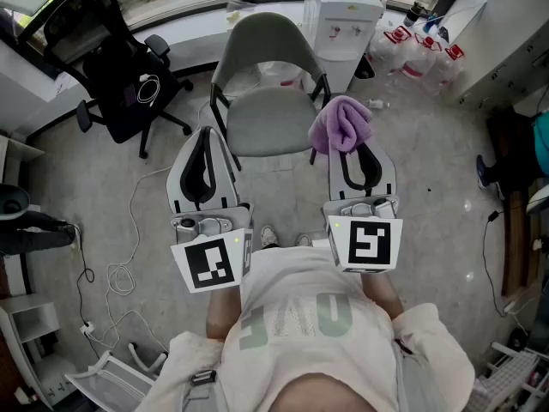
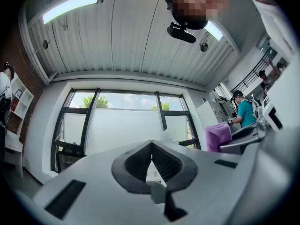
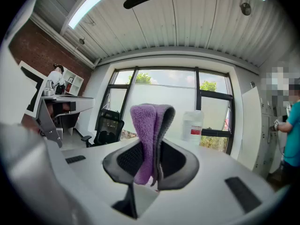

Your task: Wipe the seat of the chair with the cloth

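Bright, lit by daylight through far windows (image 2: 122, 125) and ceiling strip lights (image 2: 70, 7) — softly shadowed. Fisheye-bent and dark-cornered in both gripper views; blurred near, washed white at glass.

Head view looks steeply down on the chair (image 1: 268, 101); both gripper views, close behind their jaws, tilt up toward one window (image 2: 124, 125).
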Demonstrator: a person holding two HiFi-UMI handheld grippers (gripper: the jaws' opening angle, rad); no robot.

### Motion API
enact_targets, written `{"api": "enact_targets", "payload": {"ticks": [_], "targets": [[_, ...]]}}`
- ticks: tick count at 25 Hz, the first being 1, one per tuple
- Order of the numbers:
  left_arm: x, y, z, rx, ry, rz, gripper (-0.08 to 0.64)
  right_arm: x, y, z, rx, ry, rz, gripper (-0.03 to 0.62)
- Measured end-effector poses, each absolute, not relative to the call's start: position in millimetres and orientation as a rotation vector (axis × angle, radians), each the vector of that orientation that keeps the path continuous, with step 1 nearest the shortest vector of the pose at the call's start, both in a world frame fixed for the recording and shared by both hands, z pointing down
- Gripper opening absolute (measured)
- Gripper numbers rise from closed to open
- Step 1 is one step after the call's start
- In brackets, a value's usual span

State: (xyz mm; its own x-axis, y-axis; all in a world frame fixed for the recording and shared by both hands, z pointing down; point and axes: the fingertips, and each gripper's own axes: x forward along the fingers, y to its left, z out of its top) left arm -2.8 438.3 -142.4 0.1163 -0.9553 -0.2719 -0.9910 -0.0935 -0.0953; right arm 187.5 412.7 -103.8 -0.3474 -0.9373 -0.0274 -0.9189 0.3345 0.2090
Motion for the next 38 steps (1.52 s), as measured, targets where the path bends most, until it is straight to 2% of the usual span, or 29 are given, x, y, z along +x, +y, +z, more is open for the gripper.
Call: {"api": "enact_targets", "payload": {"ticks": [14,29,38], "targets": [[-25.8,423.1,-133.7,-2.189,1.925,0.192,0.012,173.4,399.8,-92.5,1.737,-2.46,-0.217,0.087],[-112.0,399.5,-106.4,-2.21,2.009,0.232,0.012,133.8,382.5,-73.3,1.768,-2.386,-0.16,0.087],[-105.2,343.9,-99.2,-2.231,2.003,0.21,0.012,155.1,325.2,-62.2,1.824,-2.367,-0.085,0.087]]}}
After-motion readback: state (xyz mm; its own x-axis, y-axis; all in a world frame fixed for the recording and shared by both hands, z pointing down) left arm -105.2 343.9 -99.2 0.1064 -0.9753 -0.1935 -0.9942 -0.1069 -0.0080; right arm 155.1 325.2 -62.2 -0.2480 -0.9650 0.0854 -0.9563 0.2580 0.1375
